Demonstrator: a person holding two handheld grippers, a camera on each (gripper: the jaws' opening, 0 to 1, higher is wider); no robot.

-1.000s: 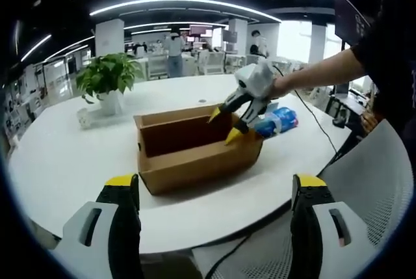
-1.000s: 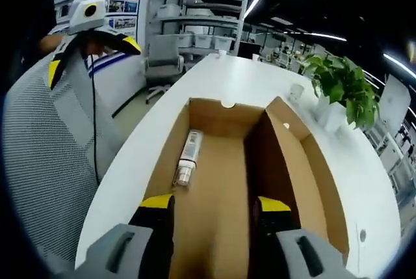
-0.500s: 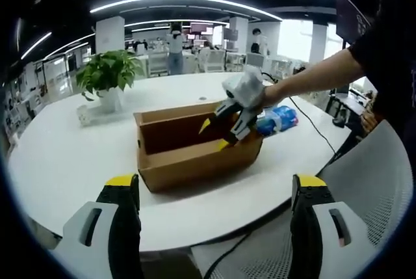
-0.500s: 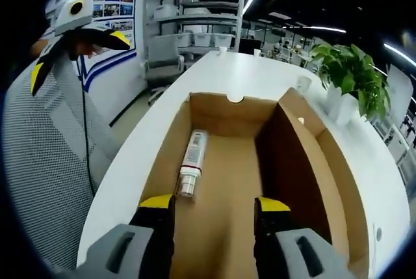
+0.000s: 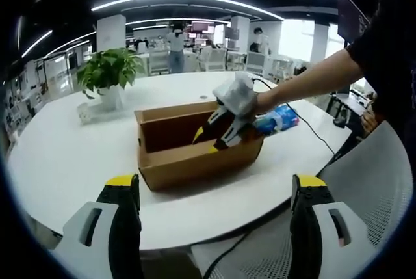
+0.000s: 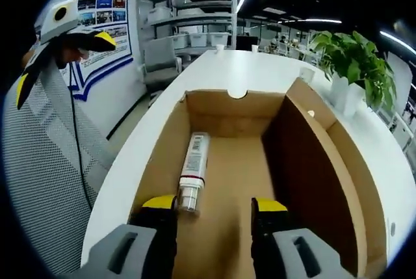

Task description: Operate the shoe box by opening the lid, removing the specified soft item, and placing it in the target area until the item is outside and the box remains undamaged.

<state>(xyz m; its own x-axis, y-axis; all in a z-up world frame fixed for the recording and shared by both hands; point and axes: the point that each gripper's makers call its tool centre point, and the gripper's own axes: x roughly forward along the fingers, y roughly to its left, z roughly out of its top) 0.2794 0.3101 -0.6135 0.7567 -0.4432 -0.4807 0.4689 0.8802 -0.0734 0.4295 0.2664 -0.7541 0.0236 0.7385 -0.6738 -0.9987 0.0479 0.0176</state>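
An open brown cardboard box point(image 5: 195, 152) stands on the white round table point(image 5: 65, 155). In the left gripper view my right gripper point(image 5: 206, 142) dips into the box from the right, jaws apart. In the right gripper view the box's inside point(image 6: 227, 106) shows a white and grey tube point(image 6: 193, 170) lying along the left wall. My right gripper point(image 6: 214, 204) is open just above the box floor, its left jaw beside the tube's near end and nothing between the jaws. My left gripper point(image 5: 214, 183) is open at the table's near edge, off the box, and also shows as the left gripper point(image 6: 62, 64) at the upper left.
The box's lid point(image 6: 312, 155) stands up along its far side. A blue and white pack point(image 5: 279, 119) lies on the table right of the box. A potted plant point(image 5: 110, 74) and a small cup point(image 5: 83, 116) stand at the back left. A mesh chair point(image 6: 45, 181) is beside the table.
My right gripper has gone lower and deeper into the box, closer to the tube. The left gripper has stayed where it was, open.
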